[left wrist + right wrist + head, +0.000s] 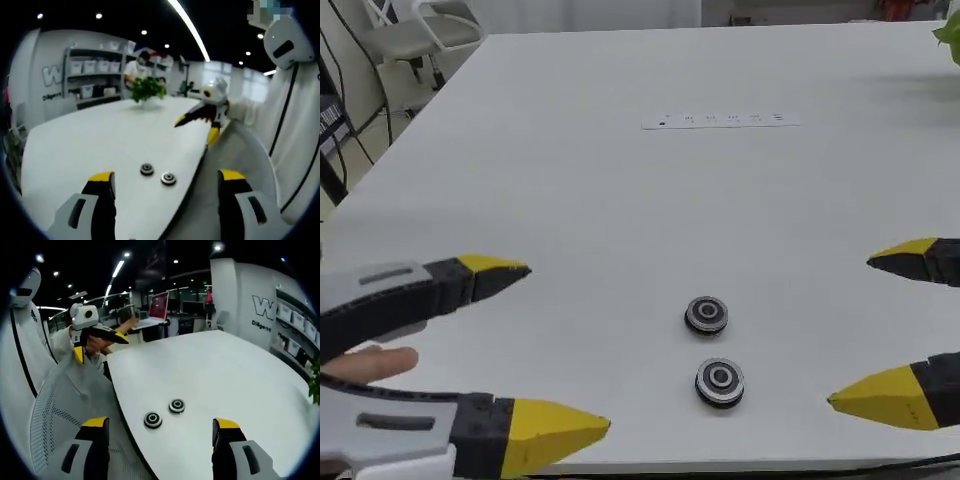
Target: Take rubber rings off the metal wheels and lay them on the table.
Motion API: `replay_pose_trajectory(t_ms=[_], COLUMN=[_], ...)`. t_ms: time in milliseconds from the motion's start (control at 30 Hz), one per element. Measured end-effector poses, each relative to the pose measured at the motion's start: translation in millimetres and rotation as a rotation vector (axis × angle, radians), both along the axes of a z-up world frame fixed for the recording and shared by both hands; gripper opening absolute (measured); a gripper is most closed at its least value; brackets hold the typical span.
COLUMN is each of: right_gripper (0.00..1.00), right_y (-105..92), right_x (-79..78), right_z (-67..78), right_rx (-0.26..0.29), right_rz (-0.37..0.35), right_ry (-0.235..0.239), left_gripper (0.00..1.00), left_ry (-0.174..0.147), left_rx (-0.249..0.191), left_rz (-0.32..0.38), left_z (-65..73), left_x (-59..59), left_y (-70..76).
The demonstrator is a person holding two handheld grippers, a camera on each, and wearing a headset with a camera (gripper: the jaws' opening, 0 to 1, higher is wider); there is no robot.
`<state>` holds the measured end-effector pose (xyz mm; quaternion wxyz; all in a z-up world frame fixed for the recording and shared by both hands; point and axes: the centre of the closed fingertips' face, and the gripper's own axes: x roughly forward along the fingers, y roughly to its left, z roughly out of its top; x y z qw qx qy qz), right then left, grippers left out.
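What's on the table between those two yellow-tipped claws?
In the head view, two small wheels, the farther wheel and the nearer wheel, lie close together between the left claw and the right claw; the table around them is bare.

- The head view looks forward and down over the table's near edge, with the wheels close below.
- The left gripper view sits low off that edge and faces right across the table, taking in the right gripper.
- The right gripper view faces the opposite way, towards the left gripper.
- All three views share the wheels and the tabletop around them.
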<state>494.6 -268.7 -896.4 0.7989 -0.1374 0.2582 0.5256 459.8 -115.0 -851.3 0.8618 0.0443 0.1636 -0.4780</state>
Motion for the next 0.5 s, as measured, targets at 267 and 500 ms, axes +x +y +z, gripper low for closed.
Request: replay_pose_trajectory(t_ms=[267,500], right_gripper=[0.75,0.69], right_y=[30.5,57.1], right_x=[8.9,16.6], right_z=[8.7,27.4], right_rx=[-0.022,0.001], right_rz=[0.128,0.221], right_ry=[-0.042,-0.099], left_gripper=[0.89,0.91], left_ry=[-0.141,-0.184], left_rx=[-0.013,0.024], left_rz=[-0.045,-0.064], left_z=[34.5,44.1], left_x=[12.6,29.3], left_y=[-13.0,-24.6])
